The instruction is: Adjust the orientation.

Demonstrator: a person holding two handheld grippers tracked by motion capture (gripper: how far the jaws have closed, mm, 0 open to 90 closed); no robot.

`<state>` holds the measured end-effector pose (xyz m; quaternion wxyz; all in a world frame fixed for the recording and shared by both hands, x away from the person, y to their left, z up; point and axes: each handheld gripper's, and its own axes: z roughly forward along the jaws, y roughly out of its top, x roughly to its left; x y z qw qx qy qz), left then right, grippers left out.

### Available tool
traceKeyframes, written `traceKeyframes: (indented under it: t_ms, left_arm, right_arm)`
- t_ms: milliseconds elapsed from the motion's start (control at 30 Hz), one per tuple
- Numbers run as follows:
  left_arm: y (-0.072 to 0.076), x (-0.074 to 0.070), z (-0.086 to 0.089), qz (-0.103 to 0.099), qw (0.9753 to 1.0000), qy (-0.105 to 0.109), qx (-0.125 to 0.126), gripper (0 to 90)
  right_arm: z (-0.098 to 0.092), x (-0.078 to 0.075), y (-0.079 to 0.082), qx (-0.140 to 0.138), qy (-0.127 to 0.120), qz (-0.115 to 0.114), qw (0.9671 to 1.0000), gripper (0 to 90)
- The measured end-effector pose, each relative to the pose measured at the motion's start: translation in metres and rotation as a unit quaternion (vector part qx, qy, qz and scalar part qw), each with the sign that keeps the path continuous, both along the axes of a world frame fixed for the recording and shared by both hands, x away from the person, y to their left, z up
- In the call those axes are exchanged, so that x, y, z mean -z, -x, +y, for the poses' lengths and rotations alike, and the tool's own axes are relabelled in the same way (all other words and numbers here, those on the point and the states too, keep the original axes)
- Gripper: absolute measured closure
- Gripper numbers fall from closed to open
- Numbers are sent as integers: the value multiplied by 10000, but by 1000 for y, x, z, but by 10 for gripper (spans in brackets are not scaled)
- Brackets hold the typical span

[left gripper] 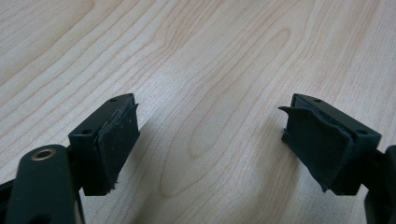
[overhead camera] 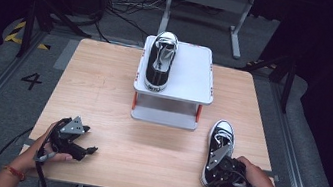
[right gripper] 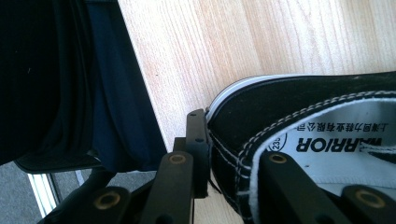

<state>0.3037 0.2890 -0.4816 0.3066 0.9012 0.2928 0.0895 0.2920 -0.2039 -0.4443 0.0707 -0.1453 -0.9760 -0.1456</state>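
A black sneaker with white laces and toe cap [overhead camera: 221,137] lies on the wooden table [overhead camera: 104,89] near its front right edge, toe pointing away. My right gripper [overhead camera: 220,170] is at its heel. In the right gripper view, my right gripper [right gripper: 233,149] is shut on the heel wall of the sneaker [right gripper: 299,102], one jaw outside and one inside the opening. A matching sneaker [overhead camera: 161,62] rests on top of a white two-tier stand [overhead camera: 193,72] at the table's far middle. My left gripper [overhead camera: 87,151] sits at the front left, open [left gripper: 210,121] over bare wood.
The stand has red-orange posts and a lower shelf [overhead camera: 163,117] facing me. Beyond the table are a grey floor with cables [overhead camera: 131,14] and a metal frame leg [overhead camera: 236,39]. The right sneaker's heel is close to the table's front edge.
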Motion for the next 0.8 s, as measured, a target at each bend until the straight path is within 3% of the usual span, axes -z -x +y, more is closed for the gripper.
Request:
traceKeyframes:
  t_ms: [267, 433, 600, 733, 800]
  left_arm:
    - [0, 0, 0, -1, 10000, 27, 9, 181]
    - [0, 0, 0, 1, 10000, 39, 20, 183]
    - [0, 0, 0, 2, 10000, 38, 21, 183]
    - [0, 0, 0, 12, 10000, 42, 39, 184]
    - [0, 0, 0, 10, 10000, 42, 45, 185]
  right_arm:
    - [-3, -4, -1, -28, 9, 33, 10000, 802]
    - [-11, -11, -2, 88, 41, -101, 9999, 798]
    - [-19, -29, -2, 161, 57, -214, 9996, 797]
    - [-24, -55, -6, 88, 188, -533, 9984, 793]
    - [-24, -61, -7, 78, 237, -647, 9976, 793]
